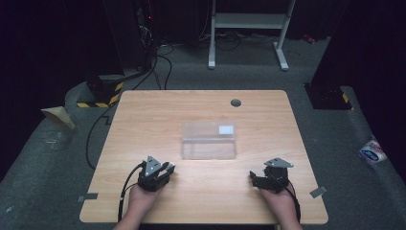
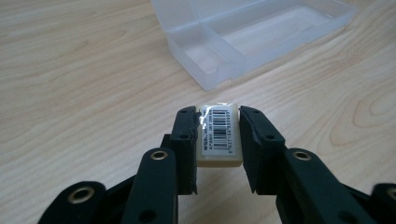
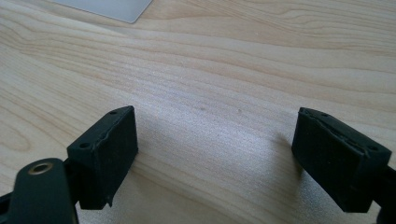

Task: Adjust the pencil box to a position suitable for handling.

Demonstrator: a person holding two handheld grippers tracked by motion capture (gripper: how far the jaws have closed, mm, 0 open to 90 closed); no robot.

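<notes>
Left tool (image 2: 218, 140) – barcoded eraser (image 2: 219, 133) clamped between both jaws

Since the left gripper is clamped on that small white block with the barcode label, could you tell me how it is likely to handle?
The white block looks like a small eraser: probably light, and slightly yielding, so the left gripper pads should hold it well. Its glossy wrapper may be somewhat slippery. Its flat faces suggest it would rest flat in the clear plastic box without rolling.
</notes>
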